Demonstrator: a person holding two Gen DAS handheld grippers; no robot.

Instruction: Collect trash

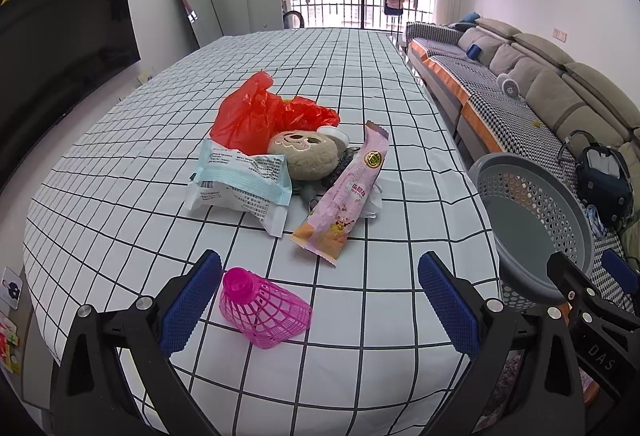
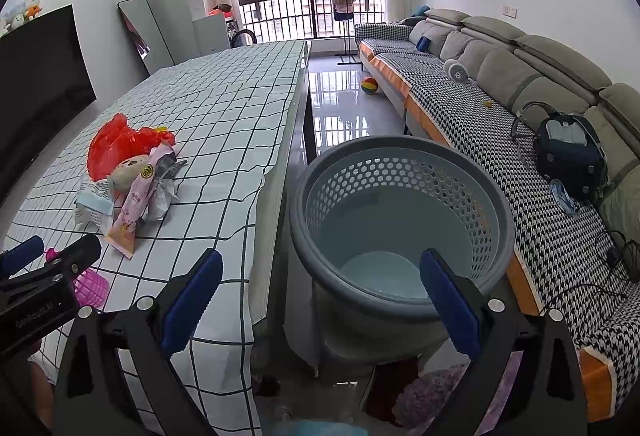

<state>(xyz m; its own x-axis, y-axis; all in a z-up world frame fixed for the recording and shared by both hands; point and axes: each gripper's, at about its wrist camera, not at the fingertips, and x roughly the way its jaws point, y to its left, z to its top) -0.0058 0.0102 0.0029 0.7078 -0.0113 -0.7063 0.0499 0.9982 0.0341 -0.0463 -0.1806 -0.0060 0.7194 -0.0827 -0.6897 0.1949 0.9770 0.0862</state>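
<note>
A pink mesh foam net (image 1: 264,310) lies on the checked tablecloth (image 1: 360,83) between the fingers of my open left gripper (image 1: 320,300), nearer the left finger. Behind it is a pile: a red plastic bag (image 1: 256,111), a white and blue wrapper (image 1: 240,183), a pink snack wrapper (image 1: 344,199), a crumpled tissue (image 1: 374,197) and a beige plush toy (image 1: 302,153). A grey perforated basket (image 2: 400,220) stands beside the table's right edge. My right gripper (image 2: 320,300) is open and empty, just in front of the basket. The pile also shows in the right wrist view (image 2: 128,171).
A grey sofa (image 2: 520,75) with a houndstooth cover runs along the right, with a dark bag (image 2: 568,151) on it. A glossy floor aisle (image 2: 340,107) lies between table and sofa, with a ball (image 2: 369,85) on it. A black TV (image 1: 60,47) is on the left.
</note>
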